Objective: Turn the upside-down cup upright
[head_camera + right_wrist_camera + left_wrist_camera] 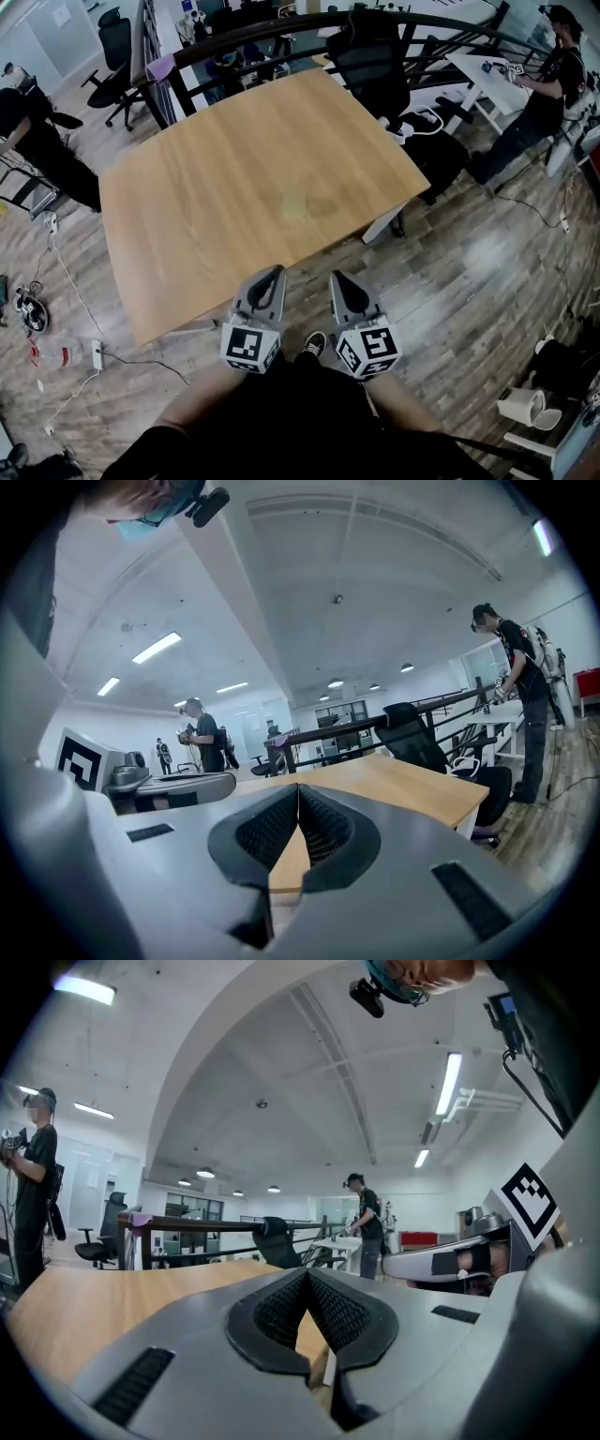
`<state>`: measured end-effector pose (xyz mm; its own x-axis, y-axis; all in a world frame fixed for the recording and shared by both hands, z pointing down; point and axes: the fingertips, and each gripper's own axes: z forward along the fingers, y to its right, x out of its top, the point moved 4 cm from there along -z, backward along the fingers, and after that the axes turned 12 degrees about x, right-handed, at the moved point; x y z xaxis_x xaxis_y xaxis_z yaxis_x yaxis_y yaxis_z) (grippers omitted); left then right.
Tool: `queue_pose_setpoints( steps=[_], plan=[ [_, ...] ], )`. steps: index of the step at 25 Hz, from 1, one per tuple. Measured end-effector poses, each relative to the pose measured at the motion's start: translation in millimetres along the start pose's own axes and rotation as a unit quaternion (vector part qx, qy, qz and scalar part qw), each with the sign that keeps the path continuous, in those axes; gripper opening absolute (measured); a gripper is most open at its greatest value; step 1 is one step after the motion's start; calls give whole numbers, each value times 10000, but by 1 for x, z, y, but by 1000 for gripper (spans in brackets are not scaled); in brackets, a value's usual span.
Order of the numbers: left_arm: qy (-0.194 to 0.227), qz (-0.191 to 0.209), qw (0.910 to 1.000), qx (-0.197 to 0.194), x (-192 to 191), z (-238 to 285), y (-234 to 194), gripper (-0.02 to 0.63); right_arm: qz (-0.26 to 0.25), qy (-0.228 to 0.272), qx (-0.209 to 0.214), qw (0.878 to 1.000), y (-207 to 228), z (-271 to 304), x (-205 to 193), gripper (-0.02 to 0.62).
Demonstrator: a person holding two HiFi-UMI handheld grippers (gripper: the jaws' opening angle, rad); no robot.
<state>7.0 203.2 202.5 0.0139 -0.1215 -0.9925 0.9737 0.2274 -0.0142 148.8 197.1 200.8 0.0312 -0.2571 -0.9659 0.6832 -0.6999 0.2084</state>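
the cup shows in none of the three views, so i cannot tell where it is. the thing nearest the work is the wooden surface (234, 187), a pale wood top seen from above, with a faint lighter patch (298, 204) near its middle.

the left claw (275, 272) and the right claw (336, 278) are side by side at the near edge of the surface, both pointing toward it. the left tip lies about on the line of the edge and the right tip just short of it. in the left gripper view the left claw (307, 1279) is clenched, its ribbed black pads meeting at the tip with nothing between them. in the right gripper view the right claw (298, 794) is clenched the same way and also grasps nothing. each carries its marker cube, the left cube (251, 347) and the right cube (367, 349), just ahead of the person's forearms (202, 398). a shoe (315, 345) shows between the two cubes.

farther out, a black office chair (370, 56) stands at the far edge of the surface, with a dark railing (281, 33) behind it. a person in dark clothes (539, 94) stands at a white desk (487, 80) to the right, and another person (37, 141) is at the left border. the plank floor (469, 272) carries a power strip with cables (97, 354) on the left.
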Motion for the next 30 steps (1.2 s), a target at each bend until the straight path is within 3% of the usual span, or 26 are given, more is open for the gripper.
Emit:
queue_pose_setpoints(
  steps=[7, 15, 20, 22, 27, 28, 30],
  plan=[
    [-211, 104, 9997, 93, -25, 65, -37, 8, 20, -203, -35, 9998, 35, 60, -11, 14],
    [-479, 251, 9976, -427, -57, 141, -89, 11, 158, -412, -441, 9981, 68, 136, -20, 14],
    [-622, 246, 9951, -723, -86, 185, -112, 11, 137, -576, -555, 9967, 95, 178, -45, 14],
    [-684, 194, 9950, -699, -98, 193, -119, 11, 77, -722, -515, 9960, 103, 192, -61, 15],
    [-817, -50, 9964, -228, -134, 219, -138, 10, -223, -848, -169, 9960, 128, 231, -94, 17],
    [-859, -58, 9962, -162, -142, 223, -139, 9, -223, -885, -50, 9958, 131, 236, -100, 27],
    [-989, -206, 9949, -37, -155, 231, -140, 11, -168, -993, 244, 9946, 137, 247, -114, 154]
  ],
)
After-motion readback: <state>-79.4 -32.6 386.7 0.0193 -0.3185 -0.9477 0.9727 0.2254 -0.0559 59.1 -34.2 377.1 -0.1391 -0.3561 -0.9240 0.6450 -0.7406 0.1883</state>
